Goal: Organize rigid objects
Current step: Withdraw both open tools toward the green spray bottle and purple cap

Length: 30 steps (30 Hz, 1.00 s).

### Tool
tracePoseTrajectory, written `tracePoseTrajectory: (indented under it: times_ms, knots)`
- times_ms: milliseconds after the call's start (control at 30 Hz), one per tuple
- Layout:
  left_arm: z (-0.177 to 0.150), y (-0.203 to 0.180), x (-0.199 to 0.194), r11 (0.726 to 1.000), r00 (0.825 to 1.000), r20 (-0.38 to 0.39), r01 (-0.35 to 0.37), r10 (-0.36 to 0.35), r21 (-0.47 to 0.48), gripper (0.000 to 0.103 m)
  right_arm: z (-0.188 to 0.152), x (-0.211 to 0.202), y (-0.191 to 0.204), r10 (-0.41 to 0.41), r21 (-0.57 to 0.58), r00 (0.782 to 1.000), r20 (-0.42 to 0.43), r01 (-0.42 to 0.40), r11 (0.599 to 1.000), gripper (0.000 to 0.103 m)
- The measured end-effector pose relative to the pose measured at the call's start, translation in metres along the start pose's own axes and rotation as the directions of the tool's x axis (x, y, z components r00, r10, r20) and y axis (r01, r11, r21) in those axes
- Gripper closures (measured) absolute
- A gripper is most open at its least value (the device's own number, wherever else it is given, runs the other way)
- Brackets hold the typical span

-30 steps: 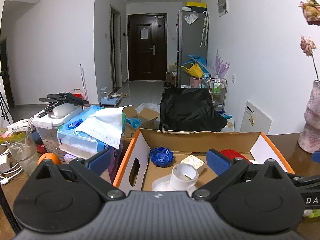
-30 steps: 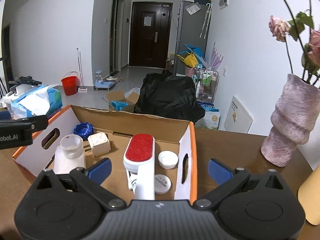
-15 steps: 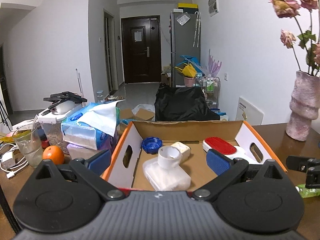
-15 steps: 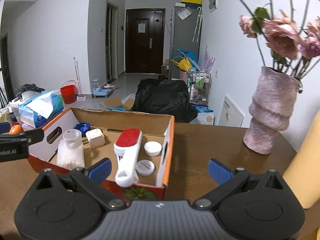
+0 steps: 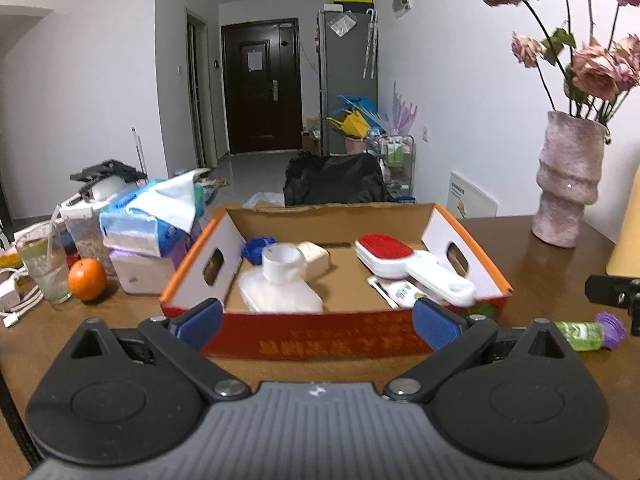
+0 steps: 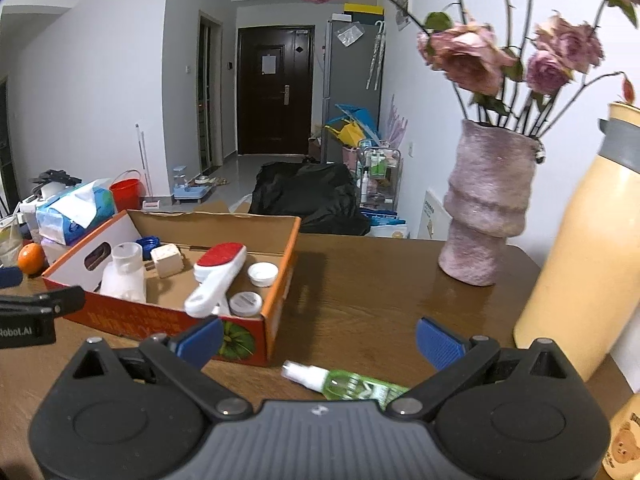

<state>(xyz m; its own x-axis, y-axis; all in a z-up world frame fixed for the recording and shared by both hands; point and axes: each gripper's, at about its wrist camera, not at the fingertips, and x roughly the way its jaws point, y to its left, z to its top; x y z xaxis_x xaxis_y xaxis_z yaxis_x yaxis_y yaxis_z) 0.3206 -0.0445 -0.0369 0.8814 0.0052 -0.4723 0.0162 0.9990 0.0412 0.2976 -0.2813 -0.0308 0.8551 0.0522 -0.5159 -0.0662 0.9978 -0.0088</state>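
An open cardboard box (image 5: 336, 340) (image 6: 280, 280) sits on the brown table. It holds a white bottle (image 5: 280, 288), a blue cap (image 5: 254, 248), a cream cube (image 5: 316, 254), a red-and-white lint brush (image 5: 404, 262) (image 6: 218, 276) and white lids (image 6: 262, 274). A green spray bottle (image 6: 348, 382) (image 5: 586, 330) lies on the table to the right of the box. My left gripper (image 5: 316, 320) is open and empty just before the box front. My right gripper (image 6: 320, 338) is open and empty, just above the green bottle.
A pink vase of dried roses (image 6: 488, 208) and a tall cream flask (image 6: 584, 260) stand at the right. A tissue pack (image 5: 152, 216), an orange (image 5: 86, 280), a glass (image 5: 44, 268) and cables crowd the left of the table.
Both grippers have pulled back and away from the box. The whole box and the green bottle have come into view. Both stay open.
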Motion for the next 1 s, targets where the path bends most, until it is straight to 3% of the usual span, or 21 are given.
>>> tracePoseTrajectory:
  times_ms: [467,1000]
  knots:
    - [-0.031,-0.05,-0.003,0.999,0.996,-0.083,0.039,-0.037,0.021,0.0,-0.036,-0.015,-0.057,-0.045,0.021,0.999,-0.017,0.045,0.999,0.0]
    - [-0.044,-0.1,0.014,0.998,0.991,-0.117,0.067,-0.065,0.012,0.0,-0.076,0.028,-0.108,-0.07,0.018,0.994,-0.084,0.072,0.997,0.002]
